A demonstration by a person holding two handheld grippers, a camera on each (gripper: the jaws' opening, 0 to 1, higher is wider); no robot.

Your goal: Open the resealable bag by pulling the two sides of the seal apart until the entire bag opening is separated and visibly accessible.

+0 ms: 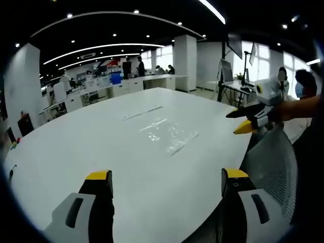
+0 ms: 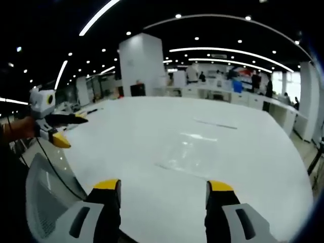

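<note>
Clear plastic, the resealable bag [image 1: 169, 134] lies flat at the frame's centre on the white surface [image 1: 76, 152]. Below it, the left gripper [image 1: 167, 183] hangs with jaws apart and empty. The right gripper [image 2: 163, 191] hovers likewise, jaws spread, the bag [image 2: 195, 152] above them mid-frame.

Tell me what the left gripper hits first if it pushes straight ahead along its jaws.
Likely the clear resealable bag lying flat on the white table; the left gripper, jaws open, points toward it. Depth unclear.
</note>
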